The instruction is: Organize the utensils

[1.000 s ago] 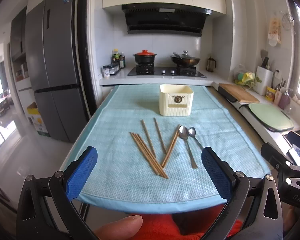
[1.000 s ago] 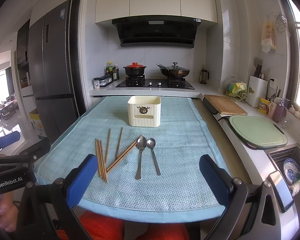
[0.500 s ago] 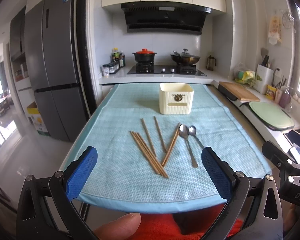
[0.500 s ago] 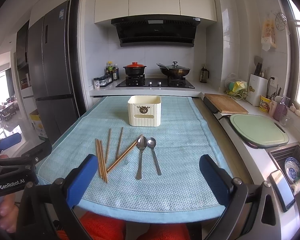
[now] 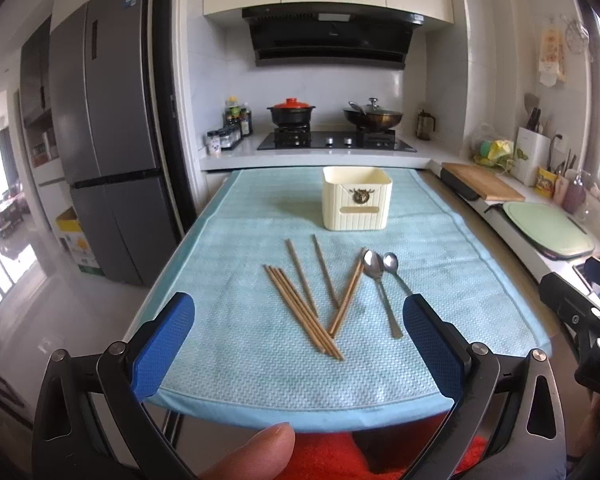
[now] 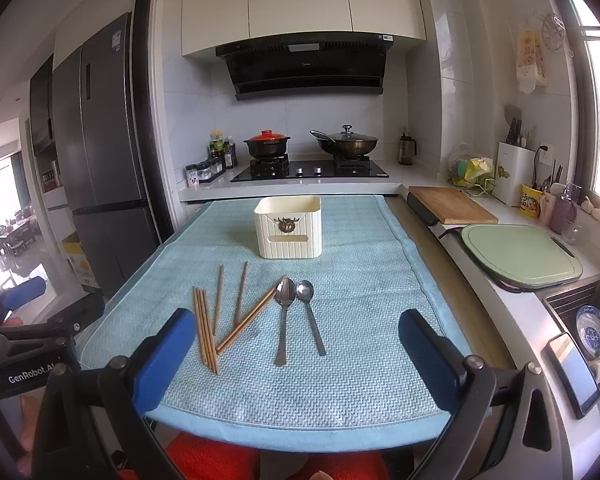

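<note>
I see wooden chopsticks (image 5: pixel 306 302) scattered flat, left of two steel spoons (image 5: pixel 380 288) lying side by side; cream ribbed box (image 5: pixel 356 198) upright beyond.

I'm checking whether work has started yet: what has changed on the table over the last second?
Almost nothing. The right gripper has edged slightly forward toward the table; nothing was gripped or released. Both grippers, left gripper included, remain open and empty. The chopsticks, two spoons and cream holder lie unmoved on the blue mat.
</note>
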`<control>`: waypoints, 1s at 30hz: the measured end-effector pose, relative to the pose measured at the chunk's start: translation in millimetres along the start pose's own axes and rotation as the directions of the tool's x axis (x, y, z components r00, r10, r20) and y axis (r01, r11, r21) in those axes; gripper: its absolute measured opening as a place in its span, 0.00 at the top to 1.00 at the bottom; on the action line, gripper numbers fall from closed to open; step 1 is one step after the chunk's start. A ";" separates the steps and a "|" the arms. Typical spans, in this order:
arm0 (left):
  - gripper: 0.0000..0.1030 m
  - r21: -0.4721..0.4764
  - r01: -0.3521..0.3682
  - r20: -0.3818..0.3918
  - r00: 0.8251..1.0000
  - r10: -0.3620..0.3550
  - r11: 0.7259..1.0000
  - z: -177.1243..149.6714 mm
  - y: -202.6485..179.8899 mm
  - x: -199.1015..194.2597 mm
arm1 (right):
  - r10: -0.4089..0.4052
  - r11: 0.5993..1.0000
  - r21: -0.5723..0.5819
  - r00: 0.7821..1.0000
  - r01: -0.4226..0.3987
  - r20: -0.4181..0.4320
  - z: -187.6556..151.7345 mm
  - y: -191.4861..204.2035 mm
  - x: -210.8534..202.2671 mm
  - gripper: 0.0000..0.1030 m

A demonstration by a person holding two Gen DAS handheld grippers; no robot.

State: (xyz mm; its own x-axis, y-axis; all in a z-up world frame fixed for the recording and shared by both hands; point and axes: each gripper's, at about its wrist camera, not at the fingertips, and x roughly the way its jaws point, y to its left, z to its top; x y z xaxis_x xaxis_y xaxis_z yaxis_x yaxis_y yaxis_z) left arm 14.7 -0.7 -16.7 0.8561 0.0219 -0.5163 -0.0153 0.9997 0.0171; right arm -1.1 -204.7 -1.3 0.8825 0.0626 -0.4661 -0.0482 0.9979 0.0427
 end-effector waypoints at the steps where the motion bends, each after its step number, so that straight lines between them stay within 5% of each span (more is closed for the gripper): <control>1: 0.00 -0.003 0.001 -0.005 1.000 -0.001 1.000 -0.3 0.4 2.2 | 0.009 1.000 -0.004 1.000 -0.009 0.004 0.3 0.4 0.7 0.00; 16: 0.00 -0.020 -0.015 -0.088 0.996 0.013 1.000 7.0 12.1 38.0 | 0.042 0.999 0.009 0.999 -0.042 -0.002 5.8 -0.8 27.5 0.00; 30: 0.00 -0.050 0.014 -0.190 0.982 -0.023 0.999 12.4 32.0 99.1 | 0.071 0.997 0.011 0.987 -0.071 -0.141 12.0 -5.8 82.3 0.00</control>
State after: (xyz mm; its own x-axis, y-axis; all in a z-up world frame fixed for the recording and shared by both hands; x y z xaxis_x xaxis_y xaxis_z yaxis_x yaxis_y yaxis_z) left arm 105.5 33.3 -56.7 0.7428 -0.0005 -0.6695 -0.0287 0.9991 -0.0326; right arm 77.4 -205.5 -29.3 0.8021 0.1352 -0.5817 -0.1051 0.9908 0.0853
